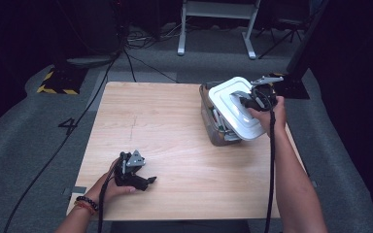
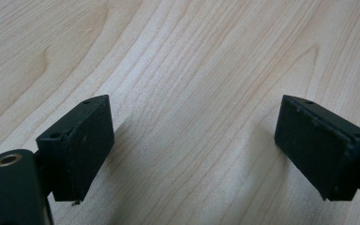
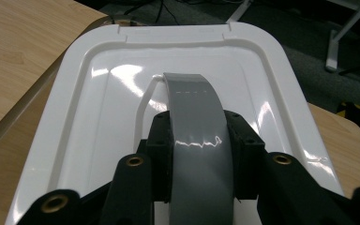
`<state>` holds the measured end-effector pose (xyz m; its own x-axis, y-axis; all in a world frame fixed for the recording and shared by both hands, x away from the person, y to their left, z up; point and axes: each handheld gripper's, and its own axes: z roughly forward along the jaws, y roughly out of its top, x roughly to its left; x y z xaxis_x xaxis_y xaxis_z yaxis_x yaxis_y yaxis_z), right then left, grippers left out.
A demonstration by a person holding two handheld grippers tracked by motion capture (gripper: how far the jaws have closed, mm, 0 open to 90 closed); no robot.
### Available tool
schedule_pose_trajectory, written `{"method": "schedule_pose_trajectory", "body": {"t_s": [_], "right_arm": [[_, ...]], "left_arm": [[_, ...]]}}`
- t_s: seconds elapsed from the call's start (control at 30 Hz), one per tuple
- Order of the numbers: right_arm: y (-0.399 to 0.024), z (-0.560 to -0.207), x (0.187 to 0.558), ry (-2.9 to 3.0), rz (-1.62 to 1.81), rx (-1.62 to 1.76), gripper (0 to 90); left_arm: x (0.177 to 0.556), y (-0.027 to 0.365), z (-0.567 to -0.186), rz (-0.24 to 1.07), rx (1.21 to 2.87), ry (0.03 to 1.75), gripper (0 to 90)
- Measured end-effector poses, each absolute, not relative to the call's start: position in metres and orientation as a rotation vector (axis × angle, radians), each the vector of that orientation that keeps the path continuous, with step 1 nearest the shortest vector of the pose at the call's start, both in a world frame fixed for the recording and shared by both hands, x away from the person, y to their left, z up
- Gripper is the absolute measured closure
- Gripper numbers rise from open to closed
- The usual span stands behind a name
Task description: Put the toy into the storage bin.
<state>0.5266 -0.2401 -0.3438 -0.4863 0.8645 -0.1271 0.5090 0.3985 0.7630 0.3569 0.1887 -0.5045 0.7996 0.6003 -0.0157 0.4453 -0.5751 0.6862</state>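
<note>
While clamped on the grey handle (image 3: 193,140) of one white lid (image 1: 234,104), right hand-held gripper (image 1: 245,102) tilting it over one clear bin (image 1: 212,127) of indistinct items at worktop (image 1: 175,126) right edge, left hand-held gripper (image 1: 148,181) released, resting near front.

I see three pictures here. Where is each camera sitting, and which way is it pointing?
High view: above the person's side, facing forward and down on the wooden table; both forearms, left gripper and right gripper show.
Left gripper view: rides that gripper, looking down at bare wood between its open jaws.
Right gripper view: rides that gripper, facing the white lid, jaws clamped on its grey handle.
Shared: high view and right gripper view both show the white lid.
</note>
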Motion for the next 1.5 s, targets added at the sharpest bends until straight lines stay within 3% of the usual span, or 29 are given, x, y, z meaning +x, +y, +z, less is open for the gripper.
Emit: {"method": "schedule_pose_trajectory", "body": {"t_s": [0.9,1.03,1.17,1.5], "right_arm": [[-0.188,-0.353,0.561,2.102,0.806,1.238,67.3],[-0.191,-0.351,0.558,2.157,0.868,1.268,51.6],[-0.204,-0.351,0.551,2.233,0.894,1.248,46.5],[-0.220,-0.350,0.529,2.362,0.914,1.163,54.9]], "left_arm": [[0.357,0.189,-0.505,0.282,2.277,0.766,12.7],[0.357,0.189,-0.505,0.282,2.277,0.766,12.7],[0.357,0.189,-0.505,0.282,2.277,0.766,12.7],[0.357,0.189,-0.505,0.282,2.277,0.766,12.7]]}}
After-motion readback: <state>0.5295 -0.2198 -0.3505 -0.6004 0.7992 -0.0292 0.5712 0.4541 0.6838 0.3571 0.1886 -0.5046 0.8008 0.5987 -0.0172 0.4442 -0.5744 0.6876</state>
